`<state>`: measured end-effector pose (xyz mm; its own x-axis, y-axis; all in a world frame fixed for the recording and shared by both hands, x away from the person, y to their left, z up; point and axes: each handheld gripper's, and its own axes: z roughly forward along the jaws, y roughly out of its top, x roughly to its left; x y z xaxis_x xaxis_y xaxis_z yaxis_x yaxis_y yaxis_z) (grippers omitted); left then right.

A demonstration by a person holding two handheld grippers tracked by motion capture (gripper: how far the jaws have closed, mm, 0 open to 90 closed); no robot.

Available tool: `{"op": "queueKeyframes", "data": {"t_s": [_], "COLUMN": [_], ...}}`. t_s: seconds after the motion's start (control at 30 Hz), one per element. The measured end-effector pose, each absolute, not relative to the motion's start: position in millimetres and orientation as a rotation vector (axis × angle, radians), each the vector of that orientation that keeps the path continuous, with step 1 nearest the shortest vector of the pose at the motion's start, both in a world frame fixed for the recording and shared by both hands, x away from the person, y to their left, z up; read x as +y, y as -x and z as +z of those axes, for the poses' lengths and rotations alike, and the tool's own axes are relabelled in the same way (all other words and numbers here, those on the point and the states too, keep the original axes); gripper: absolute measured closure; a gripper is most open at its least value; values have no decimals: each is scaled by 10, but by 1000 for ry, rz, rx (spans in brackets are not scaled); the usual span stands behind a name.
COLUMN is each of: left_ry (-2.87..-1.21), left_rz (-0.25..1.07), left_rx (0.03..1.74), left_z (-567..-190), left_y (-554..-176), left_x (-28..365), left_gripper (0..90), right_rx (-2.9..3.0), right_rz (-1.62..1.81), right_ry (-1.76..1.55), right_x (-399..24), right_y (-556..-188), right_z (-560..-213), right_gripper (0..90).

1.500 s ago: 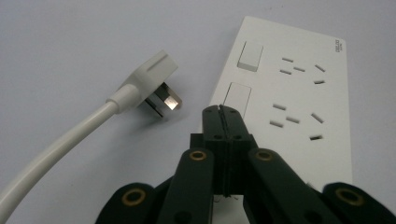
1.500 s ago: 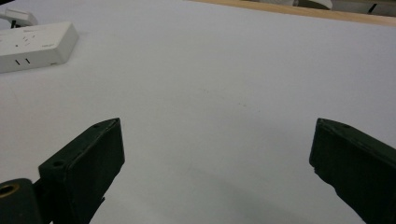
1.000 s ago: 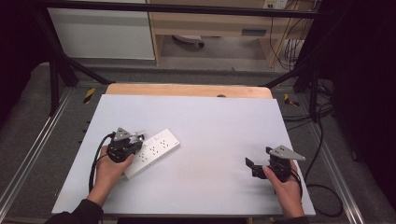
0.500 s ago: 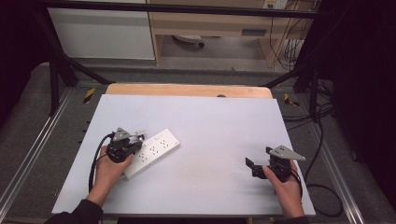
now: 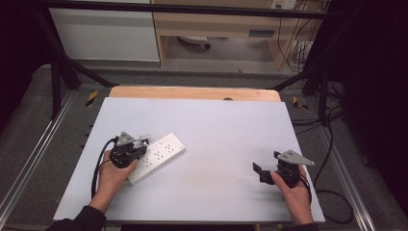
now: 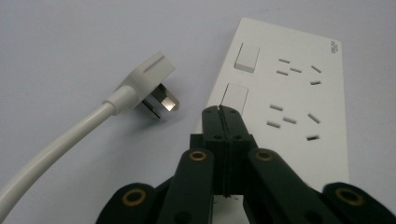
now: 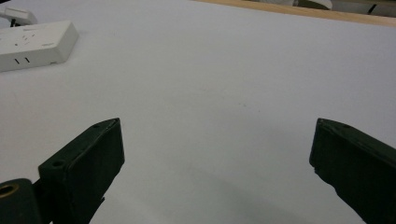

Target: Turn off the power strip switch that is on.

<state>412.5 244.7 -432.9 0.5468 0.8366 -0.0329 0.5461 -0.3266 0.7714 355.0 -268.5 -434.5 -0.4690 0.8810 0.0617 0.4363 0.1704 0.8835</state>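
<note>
A white power strip (image 5: pixel 161 153) lies flat on the left half of the table, sockets and two rocker switches up. Its white plug (image 6: pixel 152 81) rests loose on the table beside it, prongs showing, on a thick white cord (image 6: pixel 56 149). My left gripper (image 6: pixel 219 112) is shut with nothing between the jaws, its tip right over the strip's edge beside the nearer switch (image 6: pixel 235 99); from above, the left gripper (image 5: pixel 136 148) sits at the strip's left end. My right gripper (image 7: pixel 219 163) stands wide open and empty low over bare table; from above, the right gripper (image 5: pixel 260 171) is at the right front.
The pale table top (image 5: pixel 216 125) has a wooden strip (image 5: pixel 192 92) along its far edge. In the right gripper view the power strip (image 7: pixel 32 44) lies far off at the upper left. Metal frame rails and cables run on the floor around the table.
</note>
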Motion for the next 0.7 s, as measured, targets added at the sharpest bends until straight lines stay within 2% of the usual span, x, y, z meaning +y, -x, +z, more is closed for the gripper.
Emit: {"op": "queueKeyframes", "data": {"t_s": [0.7], "left_ry": [-1953], "left_rz": [491], "left_rx": [1081], "left_z": [-4291], "left_y": [-4105], "left_x": [2479], "left_gripper": [900], "right_rx": [1983], "right_rz": [1244], "right_ry": [-1238], "right_x": [-2682], "right_y": [-3549], "right_z": [-4346], "right_gripper": [36]}}
